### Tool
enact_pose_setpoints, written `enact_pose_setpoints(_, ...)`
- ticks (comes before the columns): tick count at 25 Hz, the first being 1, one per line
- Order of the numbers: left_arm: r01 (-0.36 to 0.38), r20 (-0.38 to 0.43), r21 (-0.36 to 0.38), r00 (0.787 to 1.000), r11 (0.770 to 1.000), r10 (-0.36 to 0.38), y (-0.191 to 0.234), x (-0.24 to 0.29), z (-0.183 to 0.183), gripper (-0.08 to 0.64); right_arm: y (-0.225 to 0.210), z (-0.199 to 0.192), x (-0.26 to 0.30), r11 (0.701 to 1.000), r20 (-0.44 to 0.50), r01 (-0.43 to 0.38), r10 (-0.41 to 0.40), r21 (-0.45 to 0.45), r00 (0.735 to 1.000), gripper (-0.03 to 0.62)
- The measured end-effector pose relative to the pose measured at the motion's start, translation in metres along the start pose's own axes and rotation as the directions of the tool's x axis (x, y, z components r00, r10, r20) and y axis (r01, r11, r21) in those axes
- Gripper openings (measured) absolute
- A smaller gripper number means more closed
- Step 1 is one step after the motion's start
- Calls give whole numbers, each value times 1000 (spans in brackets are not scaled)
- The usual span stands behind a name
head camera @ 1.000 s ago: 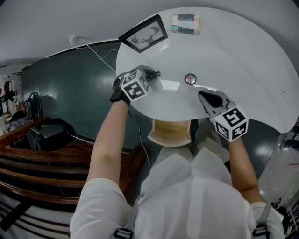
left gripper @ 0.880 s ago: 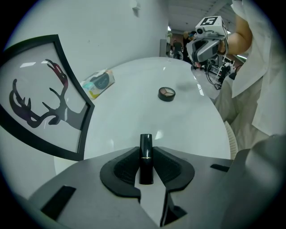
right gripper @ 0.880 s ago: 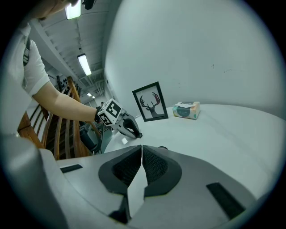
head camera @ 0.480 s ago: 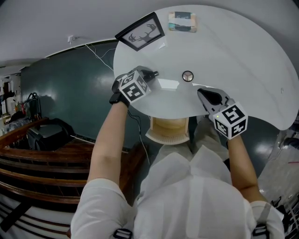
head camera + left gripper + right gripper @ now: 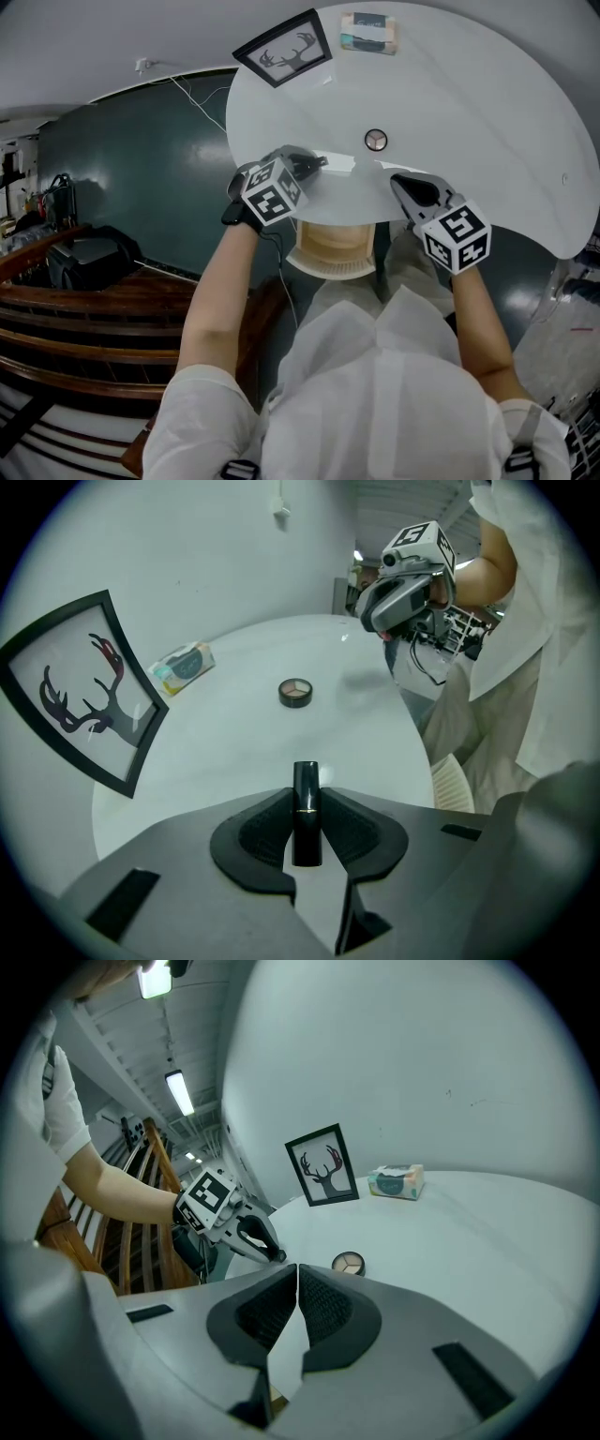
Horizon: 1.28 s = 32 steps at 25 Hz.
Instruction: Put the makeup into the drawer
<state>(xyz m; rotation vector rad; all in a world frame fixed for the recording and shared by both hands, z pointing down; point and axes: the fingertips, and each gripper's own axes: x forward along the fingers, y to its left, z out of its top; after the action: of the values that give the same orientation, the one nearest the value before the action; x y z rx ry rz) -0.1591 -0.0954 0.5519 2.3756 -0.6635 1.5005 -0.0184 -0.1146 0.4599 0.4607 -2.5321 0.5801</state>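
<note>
Lipstick (image 5: 306, 808) is sitting pinched between the pads of the left tongs (image 5: 314, 162), jaws narrow on it, over the table's (image 5: 487, 112) near edge. Right tongs (image 5: 296, 1279) are hanging with jaws together and nothing in them, just off the near edge. Round compact (image 5: 376, 140) is lying a bit in from the near edge, between the two tongs, not yet picked up.

Risk as I'm reading it: the tube is smooth and round and is sticking out past the pads, so a knock on the table rim could be twisting or popping it loose. Drawer isn't showing in any view, so I'm aiming blind.

Deer picture frame (image 5: 283, 49) and tissue pack (image 5: 368, 31) are sitting at the far edge, well clear. Beige ribbed thing (image 5: 330, 251) is sitting under the near edge, possibly crowding the way.
</note>
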Motion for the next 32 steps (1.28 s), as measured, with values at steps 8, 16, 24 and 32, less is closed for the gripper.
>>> enact_pose_setpoints(8, 58, 36, -34, 998, 998, -57, -69, -1, -4, 98, 12, -6, 6, 999, -21, -35, 35, -19, 999, 11)
enact_pose_setpoints(16, 134, 88, -61, 988, 989, -129, -135, 6, 3, 98, 18, -5, 10, 998, -24, -47, 46, -31, 999, 11)
enact_pose_setpoints(24, 204, 77, -82, 977, 976, -197, -179, 26, -6, 98, 24, -16, 15, 998, -45, -57, 56, -27, 997, 11)
enact_pose_setpoints(32, 218, 21, -59, 976, 974, -217, -204, 57, -25, 98, 36, -28, 16, 996, -89, -70, 65, -55, 994, 11)
